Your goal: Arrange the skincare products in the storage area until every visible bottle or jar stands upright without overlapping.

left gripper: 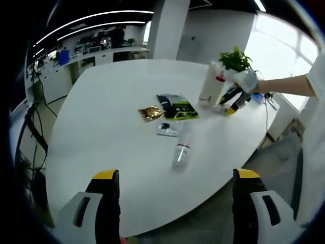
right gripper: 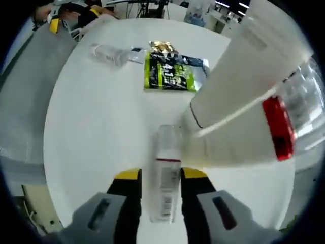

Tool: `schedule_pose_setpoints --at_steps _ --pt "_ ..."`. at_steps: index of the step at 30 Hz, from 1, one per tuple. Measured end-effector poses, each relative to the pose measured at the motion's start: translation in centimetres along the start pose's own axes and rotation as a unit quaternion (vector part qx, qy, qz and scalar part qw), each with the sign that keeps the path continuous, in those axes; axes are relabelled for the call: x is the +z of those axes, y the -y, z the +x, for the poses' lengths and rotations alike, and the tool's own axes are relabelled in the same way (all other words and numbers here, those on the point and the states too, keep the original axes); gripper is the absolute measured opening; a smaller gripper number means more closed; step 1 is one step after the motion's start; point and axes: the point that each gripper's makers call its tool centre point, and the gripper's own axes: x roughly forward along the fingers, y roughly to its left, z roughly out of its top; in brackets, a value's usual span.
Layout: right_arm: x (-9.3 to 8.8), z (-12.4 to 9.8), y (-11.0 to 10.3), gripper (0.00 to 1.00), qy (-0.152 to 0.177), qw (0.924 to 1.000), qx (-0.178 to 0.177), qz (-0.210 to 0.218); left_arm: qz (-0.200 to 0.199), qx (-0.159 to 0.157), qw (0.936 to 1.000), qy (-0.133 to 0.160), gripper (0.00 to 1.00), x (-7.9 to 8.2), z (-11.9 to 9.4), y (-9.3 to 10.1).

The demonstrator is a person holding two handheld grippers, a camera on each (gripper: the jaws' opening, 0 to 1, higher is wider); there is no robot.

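On the white tabletop (left gripper: 101, 101), the right gripper (right gripper: 160, 179) has its jaws clenched on a small clear bottle (right gripper: 165, 178) just beside the tall white bottle (right gripper: 238, 101), which a careless lift could topple, while the left gripper (left gripper: 175, 178) waits with jaws spread.

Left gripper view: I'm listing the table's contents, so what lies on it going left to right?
Gold packet → green-and-black pouch → white bottles → right gripper, reaching in beside them. The clear bottle lying nearer overlaps the pouch's span, so I leave it out.
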Motion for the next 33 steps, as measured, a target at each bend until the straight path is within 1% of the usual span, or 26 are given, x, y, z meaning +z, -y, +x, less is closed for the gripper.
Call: schedule_pose_setpoints --at_steps 3,7,10,14,20,27,33 --pt "0.3 0.1 -0.1 0.27 0.003 1.0 0.003 0.004 0.0 -0.001 1.0 0.001 0.9 0.0 0.0 0.0" --pt "0.5 0.3 -0.6 0.21 0.006 0.9997 0.011 0.021 -0.001 -0.001 1.0 0.001 0.9 0.0 0.0 0.0" --pt "0.5 0.2 -0.6 0.21 0.005 0.9995 0.01 0.031 0.0 -0.003 1.0 0.001 0.89 0.0 0.1 0.1" --pt "0.5 0.3 -0.4 0.2 0.014 0.9986 0.001 0.05 0.002 -0.005 1.0 0.002 0.89 0.1 0.1 0.1" --pt "0.6 0.2 -0.3 0.19 0.019 0.9968 -0.018 0.076 0.002 -0.005 1.0 0.006 0.89 0.2 0.0 0.2" --pt "0.6 0.0 -1.1 0.19 0.02 0.9965 -0.015 0.08 0.006 -0.008 0.9999 0.012 0.89 0.4 -0.1 0.3" --pt "1.4 -0.9 -2.2 0.19 0.052 0.9912 -0.01 0.121 0.011 -0.012 0.9997 0.017 0.89 0.6 -0.2 0.5"
